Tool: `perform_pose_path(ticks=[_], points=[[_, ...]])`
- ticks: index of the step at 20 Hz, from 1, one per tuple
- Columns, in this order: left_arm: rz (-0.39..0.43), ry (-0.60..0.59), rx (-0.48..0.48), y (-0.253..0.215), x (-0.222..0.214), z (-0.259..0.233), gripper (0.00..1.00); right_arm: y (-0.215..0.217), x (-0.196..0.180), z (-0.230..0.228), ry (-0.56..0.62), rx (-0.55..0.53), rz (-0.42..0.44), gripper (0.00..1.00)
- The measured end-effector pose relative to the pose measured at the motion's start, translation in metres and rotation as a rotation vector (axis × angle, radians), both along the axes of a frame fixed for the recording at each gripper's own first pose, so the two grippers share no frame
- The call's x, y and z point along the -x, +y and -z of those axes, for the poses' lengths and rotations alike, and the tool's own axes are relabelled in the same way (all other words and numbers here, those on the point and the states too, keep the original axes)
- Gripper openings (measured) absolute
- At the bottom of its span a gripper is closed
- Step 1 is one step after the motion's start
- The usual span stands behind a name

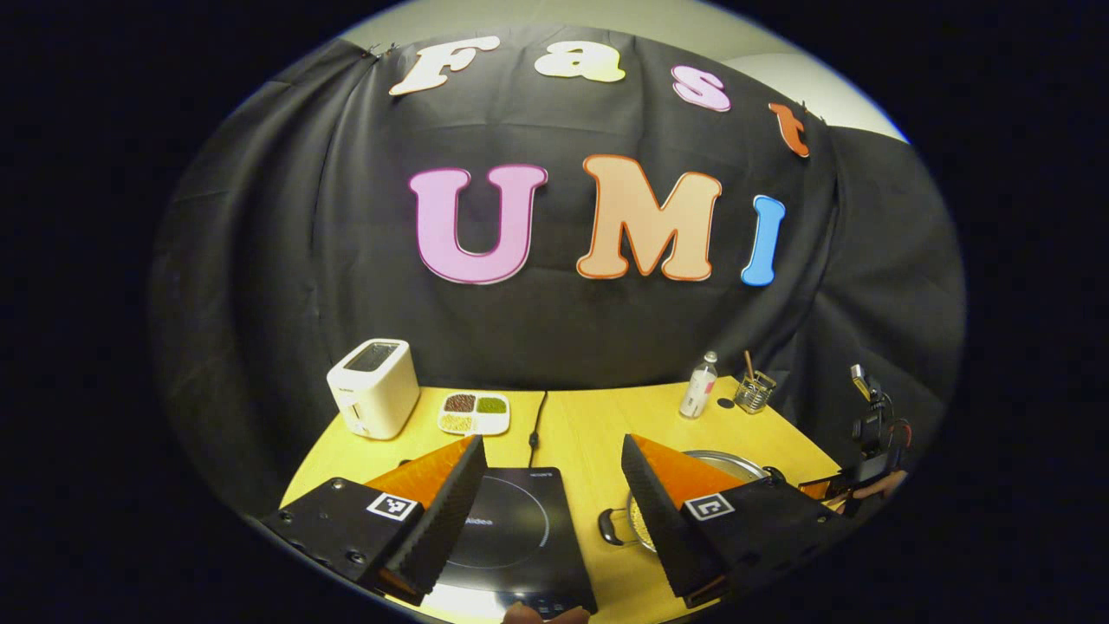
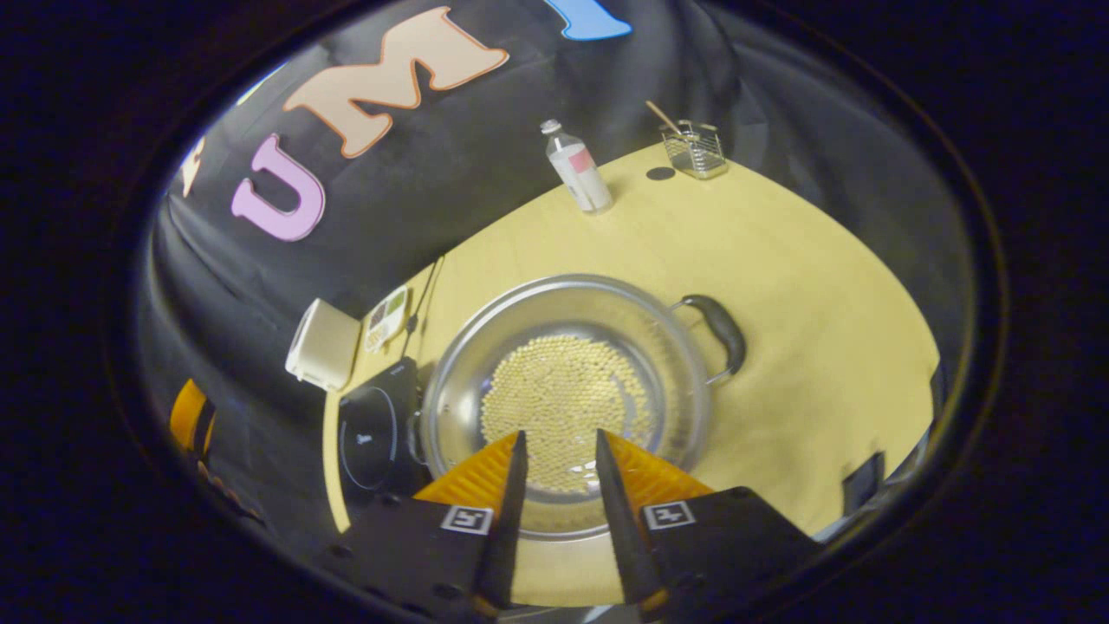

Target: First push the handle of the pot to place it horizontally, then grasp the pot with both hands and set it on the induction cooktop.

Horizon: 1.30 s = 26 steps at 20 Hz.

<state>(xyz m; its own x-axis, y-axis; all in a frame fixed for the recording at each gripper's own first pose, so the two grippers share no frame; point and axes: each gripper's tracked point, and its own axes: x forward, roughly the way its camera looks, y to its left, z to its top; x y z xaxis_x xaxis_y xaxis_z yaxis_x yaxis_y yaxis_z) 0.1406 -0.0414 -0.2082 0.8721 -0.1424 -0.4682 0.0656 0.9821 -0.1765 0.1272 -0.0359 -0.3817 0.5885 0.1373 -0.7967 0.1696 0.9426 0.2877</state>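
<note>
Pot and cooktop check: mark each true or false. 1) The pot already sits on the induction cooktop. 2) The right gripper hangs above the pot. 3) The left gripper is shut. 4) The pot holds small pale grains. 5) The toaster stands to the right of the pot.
1) False. The pot stands on the yellow table, beside the induction cooktop.
2) True. The right gripper hangs over the pot's near rim, jaws narrowly parted, gripping nothing.
3) False. The left gripper is wide open above the cooktop.
4) True. Pale grains cover the pot's bottom.
5) False. In the left gripper view the toaster stands far left, beyond the cooktop.
</note>
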Motion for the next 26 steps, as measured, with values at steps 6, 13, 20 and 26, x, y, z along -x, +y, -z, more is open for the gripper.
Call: perform_pose_path(ticks=[6, 13, 20, 26], points=[[-0.007, 0.197, 0.082, -0.056, 0.012, 0.047, 0.96, -0.064, -0.031, -0.011, -0.079, 0.146, -0.084, 0.83], [-0.018, 0.387, 0.095, -0.082, 0.018, 0.122, 0.97, -0.098, -0.061, 0.014, -0.077, 0.268, -0.142, 0.98], [0.043, 0.553, 0.063, -0.103, 0.018, 0.201, 0.96, -0.100, -0.079, 0.056, 0.005, 0.286, -0.168, 0.98], [0.061, 0.658, 0.046, -0.113, 0.024, 0.237, 0.92, -0.095, -0.080, 0.076, 0.045, 0.305, -0.198, 0.92]])
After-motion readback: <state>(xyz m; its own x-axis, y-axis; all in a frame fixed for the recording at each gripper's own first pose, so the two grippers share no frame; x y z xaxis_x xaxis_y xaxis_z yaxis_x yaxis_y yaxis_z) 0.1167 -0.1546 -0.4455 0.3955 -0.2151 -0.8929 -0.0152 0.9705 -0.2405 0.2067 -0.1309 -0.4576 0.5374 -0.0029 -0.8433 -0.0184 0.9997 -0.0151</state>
